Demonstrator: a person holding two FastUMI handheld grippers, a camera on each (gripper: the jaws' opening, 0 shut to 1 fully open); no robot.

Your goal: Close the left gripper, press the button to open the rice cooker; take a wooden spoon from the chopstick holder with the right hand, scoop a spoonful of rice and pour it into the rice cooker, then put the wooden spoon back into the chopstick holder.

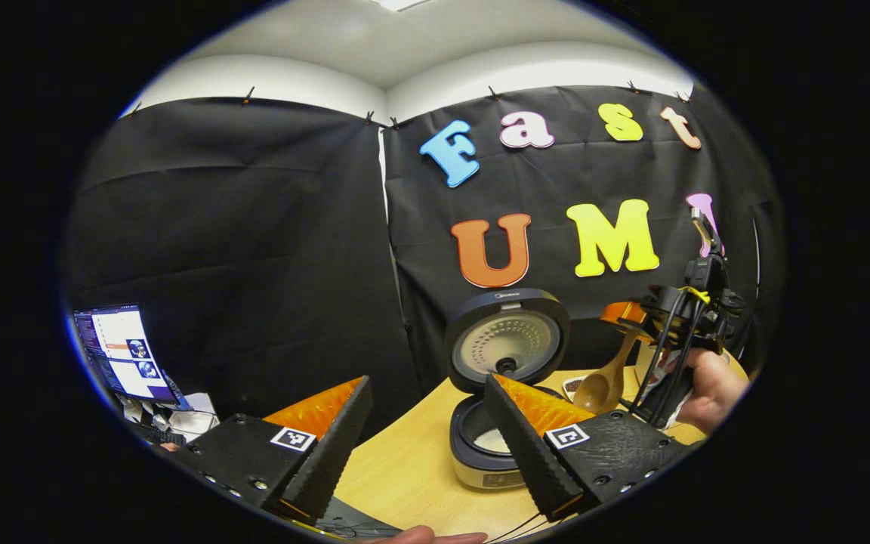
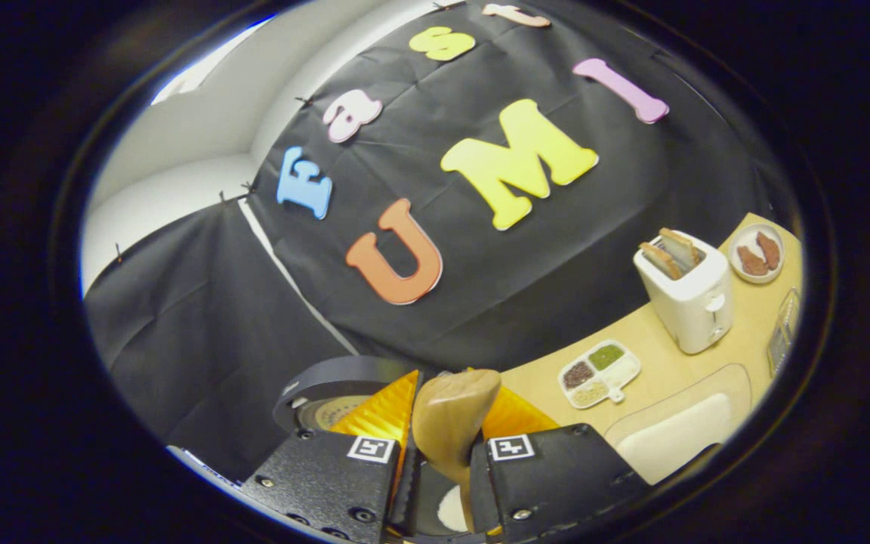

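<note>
A: Right gripper (image 2: 442,442) first — state?
B: Clamped on the wooden spoon (image 2: 451,427), both fingers pressing its handle. Bowl of the spoon sticks up between the fingers in the right gripper view, tilted.
A: Seen from the other side?
B: Left gripper view has that same gripper (image 1: 680,317) held by a hand (image 1: 714,389), raised at the right, spoon (image 1: 603,381) hanging bowl-down just right of the cooker.
A: Left gripper (image 1: 427,423)?
B: Fingers wide apart, holding nothing, low over the table (image 1: 405,468), framing the rice cooker (image 1: 492,423).
A: Cooker status?
B: Lid (image 1: 507,340) up, standing open; white rice visible inside the pot. Right gripper view shows the lid (image 2: 329,393) just behind the fingers, white patch of rice below the spoon.
A: Around it?
B: Divided dish (image 2: 599,372) of grains on the table, near the spoon. Further right a white toaster (image 2: 688,291) with bread slices in it, a small plate (image 2: 757,253) beyond, a pale mat (image 2: 680,431) in front.
A: Anything far left?
B: Laptop (image 1: 125,355) with lit screen, left edge of left gripper view.
</note>
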